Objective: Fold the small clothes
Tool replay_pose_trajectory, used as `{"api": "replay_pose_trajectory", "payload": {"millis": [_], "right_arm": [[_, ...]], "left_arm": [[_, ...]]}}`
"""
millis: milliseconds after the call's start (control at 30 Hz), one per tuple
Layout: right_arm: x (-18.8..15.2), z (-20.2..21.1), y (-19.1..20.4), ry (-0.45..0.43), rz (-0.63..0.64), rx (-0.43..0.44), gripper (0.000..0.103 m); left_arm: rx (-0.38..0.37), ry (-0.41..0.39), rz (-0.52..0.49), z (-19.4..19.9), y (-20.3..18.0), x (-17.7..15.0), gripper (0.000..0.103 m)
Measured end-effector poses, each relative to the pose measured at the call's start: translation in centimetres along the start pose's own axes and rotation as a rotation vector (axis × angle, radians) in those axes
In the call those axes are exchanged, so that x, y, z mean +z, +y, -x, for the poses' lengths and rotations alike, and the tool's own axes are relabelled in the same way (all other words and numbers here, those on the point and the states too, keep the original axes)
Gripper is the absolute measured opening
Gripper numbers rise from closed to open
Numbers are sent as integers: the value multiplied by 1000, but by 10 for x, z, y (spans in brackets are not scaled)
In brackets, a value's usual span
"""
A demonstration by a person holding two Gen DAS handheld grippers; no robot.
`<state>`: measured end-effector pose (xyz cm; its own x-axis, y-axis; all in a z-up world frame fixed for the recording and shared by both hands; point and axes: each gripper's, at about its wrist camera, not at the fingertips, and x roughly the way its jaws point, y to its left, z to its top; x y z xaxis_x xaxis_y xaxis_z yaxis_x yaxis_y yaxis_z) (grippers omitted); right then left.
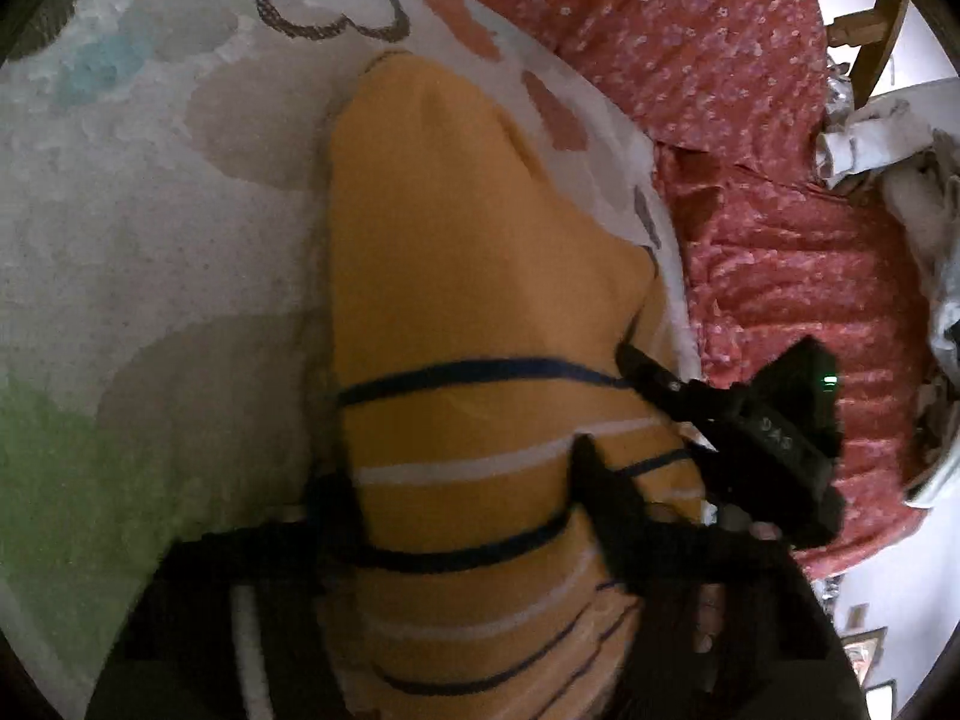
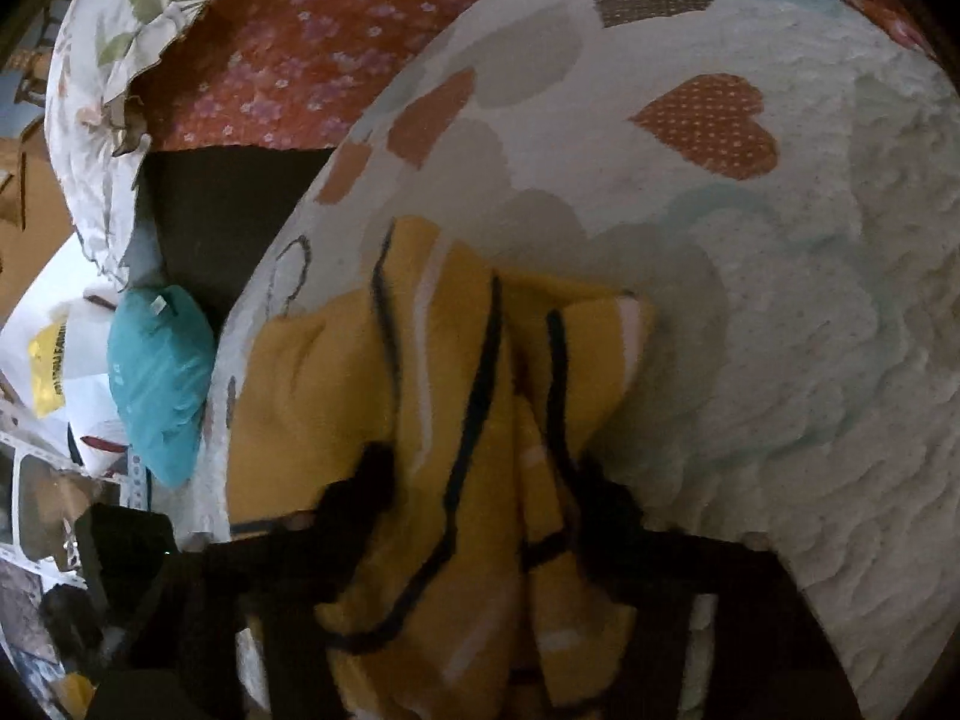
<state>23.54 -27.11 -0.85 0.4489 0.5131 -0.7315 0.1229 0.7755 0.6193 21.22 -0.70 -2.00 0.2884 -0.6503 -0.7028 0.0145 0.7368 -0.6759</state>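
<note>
A small yellow garment [image 1: 468, 252] with navy and white stripes lies on a white blanket with heart prints [image 1: 150, 192]. My left gripper [image 1: 462, 486] has a finger on each side of the striped end, and the cloth runs between them; it looks shut on it. My right gripper shows in the left wrist view [image 1: 654, 378] at the garment's right edge. In the right wrist view the garment [image 2: 420, 420] is bunched and folded, and my right gripper [image 2: 486, 480] holds a gathered fold between its fingers.
A red floral bedcover [image 1: 750, 120] lies beyond the blanket. A teal bag [image 2: 162, 384], a floral pillow [image 2: 114, 72] and papers lie at the left of the right wrist view. Wooden furniture [image 1: 870, 30] stands at the far right.
</note>
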Motion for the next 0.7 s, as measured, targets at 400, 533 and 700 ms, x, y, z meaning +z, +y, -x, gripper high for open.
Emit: {"api": "replay_pose_trajectory", "payload": {"millis": [400, 533, 700], "right_arm": [[-9, -7, 103, -47, 161, 203, 38], [-18, -38, 106, -85, 274, -89, 51], [-18, -8, 99, -151, 245, -79, 60]], "left_arm": [[54, -227, 27, 101, 8, 17, 42], [311, -202, 87, 92, 41, 24, 50], [278, -216, 122, 103, 46, 21, 50]]}}
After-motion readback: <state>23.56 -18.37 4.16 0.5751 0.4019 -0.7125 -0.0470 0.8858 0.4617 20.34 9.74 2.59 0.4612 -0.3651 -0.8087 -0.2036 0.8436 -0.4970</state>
